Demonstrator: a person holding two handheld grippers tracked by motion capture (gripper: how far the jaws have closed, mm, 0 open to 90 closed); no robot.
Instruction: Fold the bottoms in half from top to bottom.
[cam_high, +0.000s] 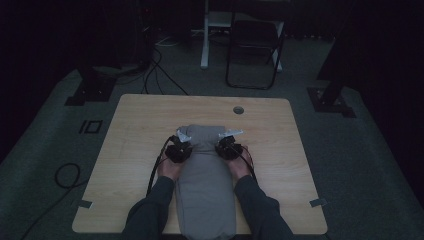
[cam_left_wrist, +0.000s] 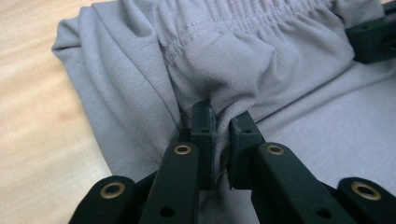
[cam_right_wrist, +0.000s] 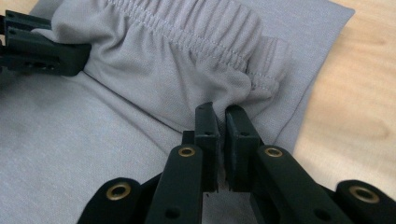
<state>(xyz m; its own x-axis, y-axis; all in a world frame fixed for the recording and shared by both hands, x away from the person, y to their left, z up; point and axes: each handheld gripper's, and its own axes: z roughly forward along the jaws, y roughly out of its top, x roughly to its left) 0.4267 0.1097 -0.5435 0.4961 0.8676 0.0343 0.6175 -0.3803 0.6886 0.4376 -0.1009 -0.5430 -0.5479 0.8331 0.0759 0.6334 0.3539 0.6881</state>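
Pinching the elastic waistband of the grey shorts (cam_high: 205, 175) in both sets of jaws, I am holding my left gripper (cam_left_wrist: 219, 123) and right gripper (cam_right_wrist: 220, 116) at its two corners, the garment's long axis running back toward me along the counter (cam_high: 140, 120).

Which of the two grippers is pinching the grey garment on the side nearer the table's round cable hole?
The right gripper. It is shut on the grey elastic-waisted garment at the edge below the round cable hole; the left gripper grips the opposite edge.
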